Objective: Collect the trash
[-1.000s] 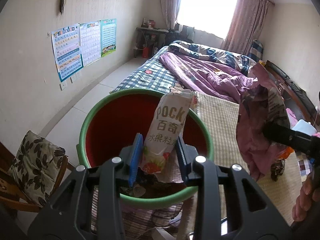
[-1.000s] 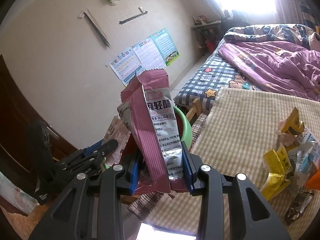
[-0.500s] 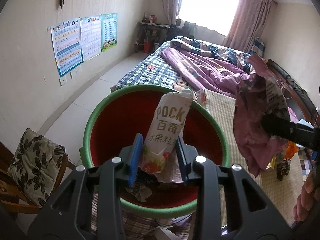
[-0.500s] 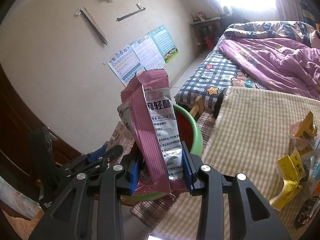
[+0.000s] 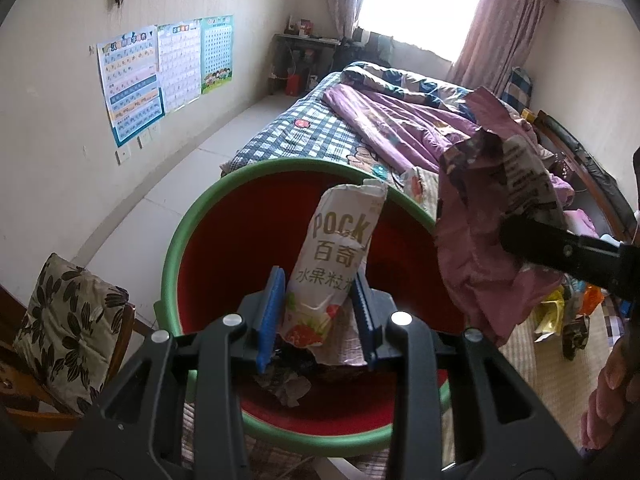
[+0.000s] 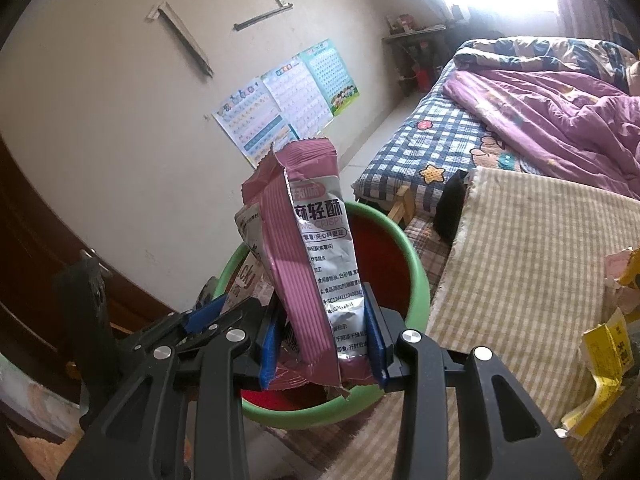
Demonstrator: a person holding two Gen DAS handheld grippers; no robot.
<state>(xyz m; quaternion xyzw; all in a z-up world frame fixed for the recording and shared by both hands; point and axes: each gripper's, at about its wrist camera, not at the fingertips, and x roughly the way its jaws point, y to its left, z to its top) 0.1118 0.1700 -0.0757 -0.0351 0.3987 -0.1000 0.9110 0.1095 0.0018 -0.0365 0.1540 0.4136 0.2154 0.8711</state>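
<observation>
A red bin with a green rim (image 5: 188, 248) stands below both grippers; crumpled trash lies at its bottom. My left gripper (image 5: 318, 314) is shut on a white Pocky wrapper (image 5: 336, 252), held upright over the bin's opening. My right gripper (image 6: 320, 340) is shut on a pink and silver snack bag (image 6: 312, 248), held over the bin (image 6: 416, 276) too. In the left wrist view the pink snack bag (image 5: 484, 240) hangs at the bin's right rim. The left gripper (image 6: 200, 316) shows at the lower left of the right wrist view.
A straw mat (image 6: 528, 248) to the right carries several loose wrappers, among them yellow ones (image 6: 600, 364). A bed with a purple quilt (image 5: 400, 120) lies beyond. A wooden chair with a floral cushion (image 5: 64, 324) stands left of the bin. A person's hand (image 5: 616, 380) shows at right.
Both grippers have moved closer over the bin, which now fills more of each view. The pink bag has come toward the bin's rim. Both grips stay the same.
</observation>
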